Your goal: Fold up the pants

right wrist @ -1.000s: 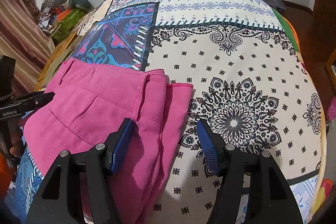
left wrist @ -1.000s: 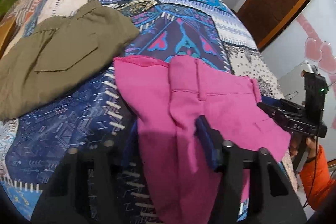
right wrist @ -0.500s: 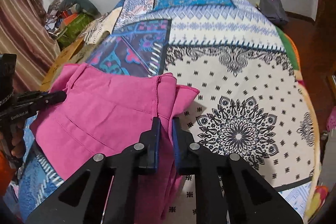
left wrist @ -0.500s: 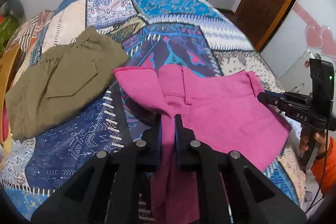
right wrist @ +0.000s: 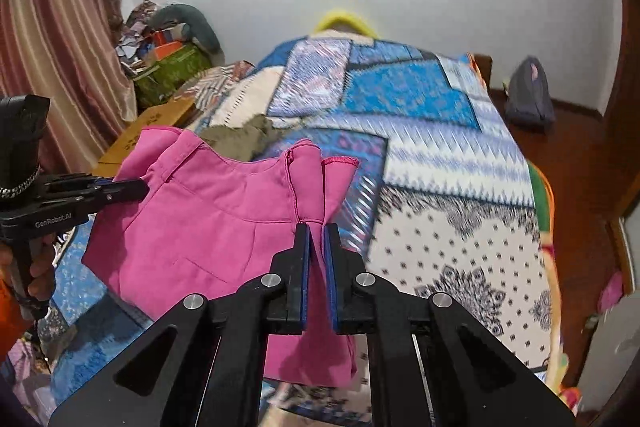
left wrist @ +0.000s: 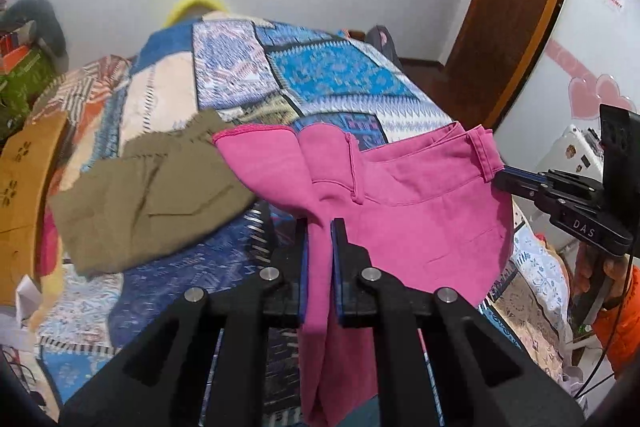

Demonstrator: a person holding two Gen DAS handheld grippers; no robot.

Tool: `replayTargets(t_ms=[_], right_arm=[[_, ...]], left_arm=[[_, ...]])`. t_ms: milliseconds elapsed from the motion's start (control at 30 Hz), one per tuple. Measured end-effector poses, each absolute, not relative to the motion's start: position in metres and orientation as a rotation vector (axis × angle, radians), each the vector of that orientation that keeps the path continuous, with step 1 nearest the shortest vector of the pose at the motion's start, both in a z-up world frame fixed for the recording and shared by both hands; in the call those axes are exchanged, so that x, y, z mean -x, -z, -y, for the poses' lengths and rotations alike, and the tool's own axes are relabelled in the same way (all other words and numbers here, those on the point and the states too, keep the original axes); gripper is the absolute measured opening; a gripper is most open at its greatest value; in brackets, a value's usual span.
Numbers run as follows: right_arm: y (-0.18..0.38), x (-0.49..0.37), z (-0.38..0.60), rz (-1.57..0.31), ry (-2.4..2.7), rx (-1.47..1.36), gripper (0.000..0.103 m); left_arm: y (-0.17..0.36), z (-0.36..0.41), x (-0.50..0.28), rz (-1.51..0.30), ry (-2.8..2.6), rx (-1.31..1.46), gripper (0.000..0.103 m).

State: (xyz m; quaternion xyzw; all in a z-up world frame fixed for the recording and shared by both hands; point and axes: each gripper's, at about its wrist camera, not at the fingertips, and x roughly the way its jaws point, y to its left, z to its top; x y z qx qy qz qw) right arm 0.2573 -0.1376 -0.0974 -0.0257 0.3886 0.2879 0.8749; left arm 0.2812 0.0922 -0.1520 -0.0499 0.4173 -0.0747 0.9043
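The pink pants (left wrist: 420,211) hang in the air above the patchwork bedspread (left wrist: 332,75), held by both grippers at the waistband end. My left gripper (left wrist: 319,227) is shut on one bunched corner of the pink pants. My right gripper (right wrist: 315,229) is shut on the other corner of the pink pants (right wrist: 200,223). Each gripper shows in the other's view: the right one (left wrist: 516,183) at the right edge, the left one (right wrist: 120,189) at the left edge. The lower part of the pants hangs below the fingers, out of sight.
Folded olive-green pants (left wrist: 148,195) lie on the bed to the left, also seen behind the pink pants (right wrist: 240,139). A cardboard box (left wrist: 24,199) and clutter stand left of the bed. A wooden door (left wrist: 516,11) is at the right. A grey bag (right wrist: 528,95) lies on the floor.
Both grippers closed on the pink pants' corners, then lifted them off the bed. The pants now hang stretched between the two grippers, and both views tilted up toward the wall.
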Motion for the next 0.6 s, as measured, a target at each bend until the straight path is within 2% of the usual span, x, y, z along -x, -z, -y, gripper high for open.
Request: replayTargets(t_ms=[367,600], right_arm=[[0.082,-0.268,0.073,-0.762,-0.67,0.073,0.006],[0.086,-0.283,0.024,-0.743,-0.719,0.071,0.006]], left_arm=[[0.13,-0.156,-0.263,-0.813,0.074,0.099,0.009],[0.134,-0.205,-0.266,-0.798,0.009,0.129,0.009]])
